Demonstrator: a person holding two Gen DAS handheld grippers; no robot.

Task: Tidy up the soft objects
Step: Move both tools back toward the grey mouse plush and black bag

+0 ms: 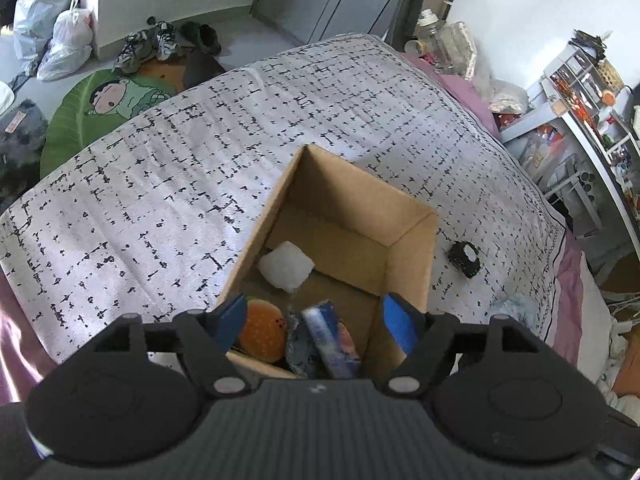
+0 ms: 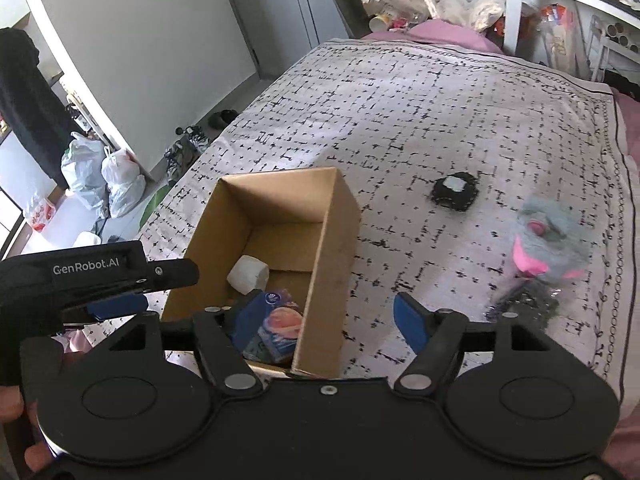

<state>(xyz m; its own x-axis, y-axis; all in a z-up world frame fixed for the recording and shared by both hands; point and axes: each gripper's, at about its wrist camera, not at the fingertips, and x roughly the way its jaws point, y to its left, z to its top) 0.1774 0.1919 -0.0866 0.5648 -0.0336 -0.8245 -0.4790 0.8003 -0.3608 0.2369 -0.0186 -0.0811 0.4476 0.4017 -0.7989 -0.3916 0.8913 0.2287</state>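
An open cardboard box (image 1: 412, 256) stands on the patterned bedspread (image 1: 160, 184); it also shows in the right wrist view (image 2: 332, 256). Inside lie a white foam block (image 1: 286, 266), an orange burger plush (image 1: 264, 330), a blue packet (image 1: 332, 338) and grey cloth (image 1: 298, 344). My left gripper (image 1: 316, 320) is open and empty, just above the box's near end. My right gripper (image 2: 328, 318) is open and empty over the box's right wall. A black item with a white patch (image 2: 456, 192) and a grey-and-pink plush (image 2: 550, 244) lie on the bedspread right of the box.
A dark beaded item (image 2: 524, 304) lies below the plush. Shoes (image 1: 148, 44) and plastic bags (image 1: 52, 32) are on the floor beyond the bed. A cluttered shelf (image 1: 580, 120) stands to the right. A green cartoon cushion (image 1: 104, 108) lies beside the bed.
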